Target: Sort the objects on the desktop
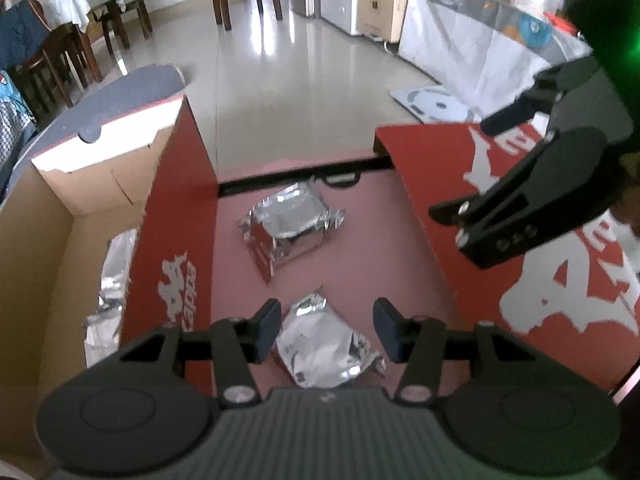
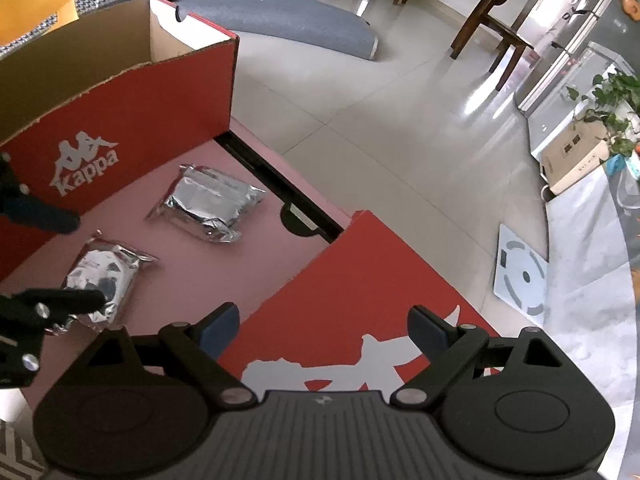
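Plainly, "Kappa" shows in white on the red box (image 2: pixel 120 128) wall.

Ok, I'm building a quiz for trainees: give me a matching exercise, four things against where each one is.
Things:
1 near foil packet
2 far foil packet
3 open red box
4 right tongs

Places:
A over the red logo surface
B between the left tongs
C left of the pink surface, foil inside
D alone, mid-surface

Pairs: 1-B, 2-D, 3-C, 4-A
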### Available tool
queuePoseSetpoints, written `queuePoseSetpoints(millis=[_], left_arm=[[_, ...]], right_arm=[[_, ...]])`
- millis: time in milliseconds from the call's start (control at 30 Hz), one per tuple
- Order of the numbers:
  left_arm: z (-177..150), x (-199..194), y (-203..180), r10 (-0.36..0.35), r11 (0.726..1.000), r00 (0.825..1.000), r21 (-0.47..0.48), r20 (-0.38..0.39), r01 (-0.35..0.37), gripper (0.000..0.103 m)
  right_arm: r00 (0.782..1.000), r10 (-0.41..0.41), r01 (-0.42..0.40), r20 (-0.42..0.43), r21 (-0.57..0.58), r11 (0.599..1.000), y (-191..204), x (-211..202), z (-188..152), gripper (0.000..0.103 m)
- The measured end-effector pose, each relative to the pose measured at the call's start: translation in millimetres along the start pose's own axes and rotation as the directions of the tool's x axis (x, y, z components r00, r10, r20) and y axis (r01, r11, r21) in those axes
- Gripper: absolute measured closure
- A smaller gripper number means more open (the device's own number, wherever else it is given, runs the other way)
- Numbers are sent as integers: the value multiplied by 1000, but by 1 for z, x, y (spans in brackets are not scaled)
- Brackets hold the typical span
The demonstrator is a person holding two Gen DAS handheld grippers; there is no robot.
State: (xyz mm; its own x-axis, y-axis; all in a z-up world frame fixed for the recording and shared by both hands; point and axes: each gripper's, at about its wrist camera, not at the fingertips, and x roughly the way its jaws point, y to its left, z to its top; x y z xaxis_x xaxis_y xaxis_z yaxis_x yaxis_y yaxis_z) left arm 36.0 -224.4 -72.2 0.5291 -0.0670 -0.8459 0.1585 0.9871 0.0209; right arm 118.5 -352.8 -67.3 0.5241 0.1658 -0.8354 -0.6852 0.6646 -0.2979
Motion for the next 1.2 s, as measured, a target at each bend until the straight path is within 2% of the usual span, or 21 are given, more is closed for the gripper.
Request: queuePoseSetpoints(millis=[167, 267, 333, 633, 733, 867, 967, 1200], left_arm=[[-8, 15, -2, 15, 999, 998, 38, -57, -13, 49], [-12, 22, -3, 32, 997, 997, 66, -76, -27, 39], [-13, 24, -1, 38, 998, 996, 57, -77, -33, 26], [-13, 26, 4, 8, 999, 996, -43, -89, -12, 20], [-15, 20, 1, -1, 999, 996, -39, -92, -3, 15], [-22, 22, -1, -14, 998, 993, -67, -119, 6, 14], [-24, 27, 0, -13, 994, 992, -109, -129, -1, 10], [-20, 34, 4, -16, 975, 992, -221, -128, -13, 10]], right_arm=[[1000, -11, 11, -18, -5, 1000, -1, 3, -2, 12], [1000, -12, 12, -18, -5, 1000, -2, 3, -2, 12], [1000, -10, 10, -17, -6, 1000, -2, 3, -1, 12], [1000, -5, 5, -20, -12, 1000, -1, 4, 0, 12], [999, -11, 11, -30, -10, 1000, -2, 6, 0, 12], [1000, -9, 9, -29, 5, 1000, -4, 5, 0, 12], [1000, -9, 9, -28, 3, 1000, -3, 5, 1, 12], [999, -9, 9, -35, 0, 1000, -3, 5, 0, 12]])
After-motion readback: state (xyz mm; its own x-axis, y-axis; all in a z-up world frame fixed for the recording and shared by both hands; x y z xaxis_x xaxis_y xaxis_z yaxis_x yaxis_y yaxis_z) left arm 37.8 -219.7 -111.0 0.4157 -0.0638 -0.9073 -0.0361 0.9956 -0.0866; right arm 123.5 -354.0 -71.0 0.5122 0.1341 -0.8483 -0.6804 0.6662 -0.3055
